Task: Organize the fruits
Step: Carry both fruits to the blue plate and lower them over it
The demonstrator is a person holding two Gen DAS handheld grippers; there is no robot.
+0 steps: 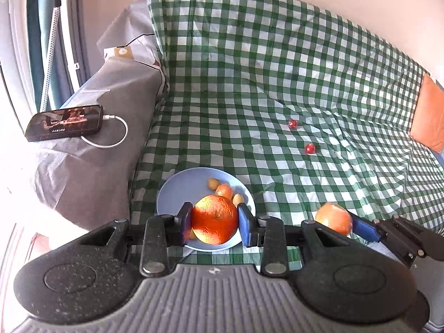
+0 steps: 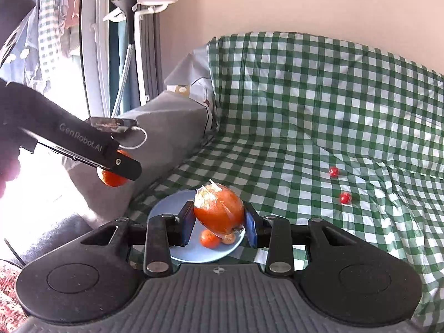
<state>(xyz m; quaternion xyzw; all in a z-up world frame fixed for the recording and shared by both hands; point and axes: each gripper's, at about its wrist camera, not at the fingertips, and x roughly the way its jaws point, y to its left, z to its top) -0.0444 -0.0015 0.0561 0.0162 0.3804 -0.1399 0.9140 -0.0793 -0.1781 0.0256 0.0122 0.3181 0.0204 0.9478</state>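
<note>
Holding an orange (image 1: 215,219) and a wrapped fruit (image 2: 219,212) above the plate (image 1: 177,191), both tongs (image 1: 215,220) (image 2: 219,219) are clenched; two cherry tomatoes (image 1: 292,124) remain beyond it.

open checked cloth (image 1: 249,83) beyond the plate (image 1: 172,194); only two cherry tomatoes (image 1: 292,123) there.

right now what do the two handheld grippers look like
Both are alike: a grey ribbed body, two rounded black speckled housings with circular insets, black linkage bars with silver rivets, and blue pads on the fingers. Left gripper, right gripper. From the right wrist view, the left one's black side arm carries pale "GenRobot.AI" lettering.
</note>
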